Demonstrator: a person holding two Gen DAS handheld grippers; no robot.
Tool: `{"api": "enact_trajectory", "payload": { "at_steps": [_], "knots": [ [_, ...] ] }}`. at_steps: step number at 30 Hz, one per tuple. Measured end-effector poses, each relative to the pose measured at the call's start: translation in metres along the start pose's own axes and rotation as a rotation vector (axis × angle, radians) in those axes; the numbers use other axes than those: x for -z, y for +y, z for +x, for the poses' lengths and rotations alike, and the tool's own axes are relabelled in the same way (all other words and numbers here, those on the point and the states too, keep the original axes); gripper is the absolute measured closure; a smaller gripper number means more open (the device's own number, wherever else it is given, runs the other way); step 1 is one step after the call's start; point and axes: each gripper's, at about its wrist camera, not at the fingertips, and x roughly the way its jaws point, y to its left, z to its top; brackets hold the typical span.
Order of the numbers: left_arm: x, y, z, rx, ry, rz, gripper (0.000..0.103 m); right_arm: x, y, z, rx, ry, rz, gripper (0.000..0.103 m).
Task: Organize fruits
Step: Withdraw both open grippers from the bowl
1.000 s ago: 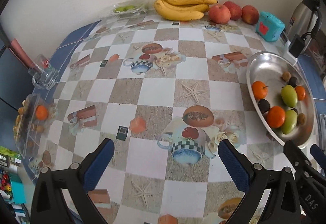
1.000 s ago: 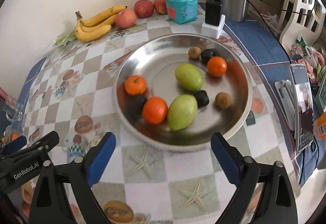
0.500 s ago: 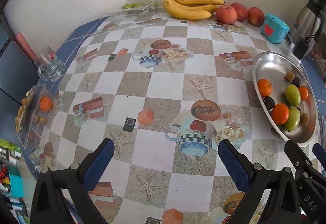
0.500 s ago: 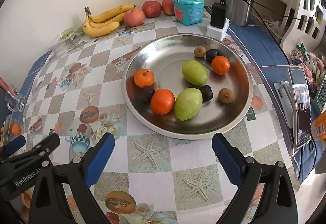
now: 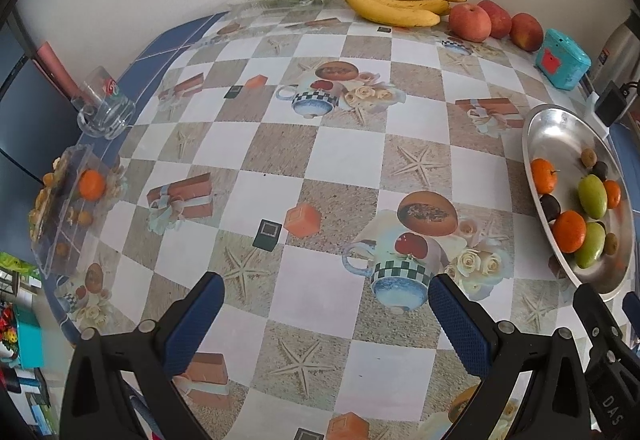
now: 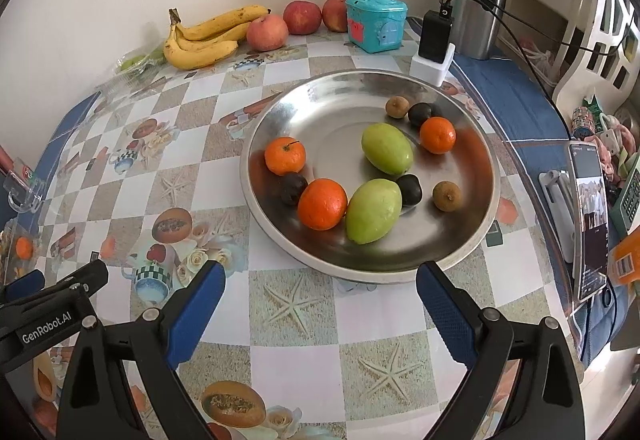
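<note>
Fingers [image 6: 192,310] spread wide on both grippers, gripping nothing, right gripper [image 6: 318,300] parked just short of the round shiny steel tray [image 6: 490,175] on the checkered tabletop [image 5: 348,159]. Left gripper [image 5: 326,314] over bare cloth, also empty. Best bet: go for the near round orange [image 6: 322,203], touching the green oval fruit [image 6: 374,215]. Come straight down, pinch gently, watch for rolling. Clear plastic box [image 5: 64,207] sits at far left.

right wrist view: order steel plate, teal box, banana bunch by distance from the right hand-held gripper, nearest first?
From the right hand-held gripper:
1. Steel plate, directly ahead, holding the fruit.
2. Teal box, far side, behind the plate.
3. Banana bunch, far left against the wall; close call with the box.
</note>
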Motion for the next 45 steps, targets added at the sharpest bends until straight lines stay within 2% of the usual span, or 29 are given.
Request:
{"api": "enact_trajectory", "payload": {
  "at_steps": [45],
  "knots": [
    [0.000, 0.004, 0.015, -0.011, 0.040, -0.020, 0.000, 0.002, 0.003, 0.012, 0.015, 0.025, -0.016, 0.006]
  ]
}}
